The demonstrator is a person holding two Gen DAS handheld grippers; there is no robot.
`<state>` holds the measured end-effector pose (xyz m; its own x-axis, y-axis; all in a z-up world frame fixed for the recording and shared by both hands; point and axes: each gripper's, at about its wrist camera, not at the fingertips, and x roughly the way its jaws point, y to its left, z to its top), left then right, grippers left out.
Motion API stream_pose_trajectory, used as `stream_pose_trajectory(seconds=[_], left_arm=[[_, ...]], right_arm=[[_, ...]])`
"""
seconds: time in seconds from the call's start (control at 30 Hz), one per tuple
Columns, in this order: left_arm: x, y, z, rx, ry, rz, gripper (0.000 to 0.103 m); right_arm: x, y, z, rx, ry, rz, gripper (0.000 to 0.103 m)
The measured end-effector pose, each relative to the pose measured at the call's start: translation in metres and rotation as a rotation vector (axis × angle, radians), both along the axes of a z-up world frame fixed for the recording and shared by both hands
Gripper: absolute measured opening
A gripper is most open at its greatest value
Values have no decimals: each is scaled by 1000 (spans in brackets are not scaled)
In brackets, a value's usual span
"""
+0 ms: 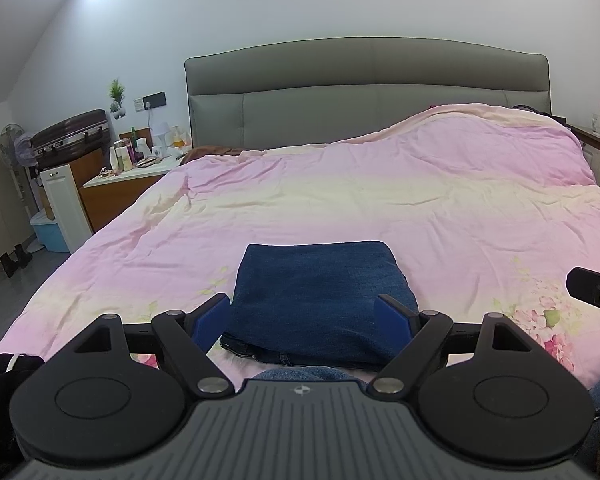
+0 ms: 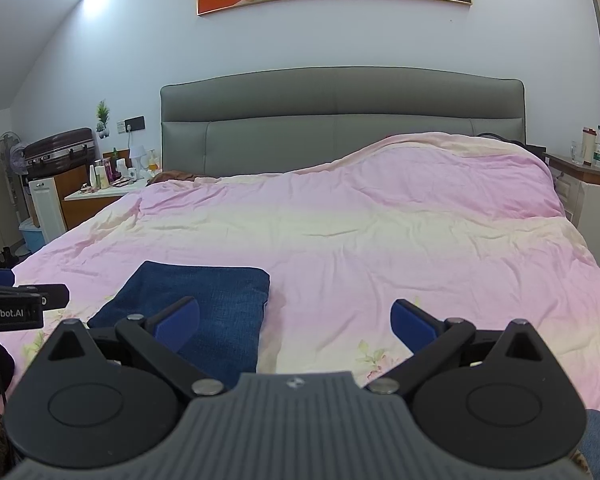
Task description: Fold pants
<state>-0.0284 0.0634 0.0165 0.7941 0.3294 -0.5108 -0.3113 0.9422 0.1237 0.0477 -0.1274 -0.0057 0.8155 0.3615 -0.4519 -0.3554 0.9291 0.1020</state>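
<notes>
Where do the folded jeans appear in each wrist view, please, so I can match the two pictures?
Left wrist view: the folded jeans lie low in the centre, on the pink duvet, between the left gripper's open jaws.
Right wrist view: the folded jeans lie lower left, partly behind the right gripper's left finger.
Shared landmark: the grey headboard.

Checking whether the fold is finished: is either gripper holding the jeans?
No: the left gripper and right gripper are open, the folded jeans lying free.

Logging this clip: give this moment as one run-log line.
stage: fold looks done | jeans: folded rectangle on bed cover | left gripper: open, empty | right gripper: open, empty
</notes>
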Motion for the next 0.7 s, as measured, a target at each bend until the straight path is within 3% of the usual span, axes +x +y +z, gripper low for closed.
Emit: stream_pose_trajectory(seconds=[0.7], left_arm=[[-2,0,2,0,-3,0,95]], right_arm=[[-1,-3,-1,3,6,9,98]])
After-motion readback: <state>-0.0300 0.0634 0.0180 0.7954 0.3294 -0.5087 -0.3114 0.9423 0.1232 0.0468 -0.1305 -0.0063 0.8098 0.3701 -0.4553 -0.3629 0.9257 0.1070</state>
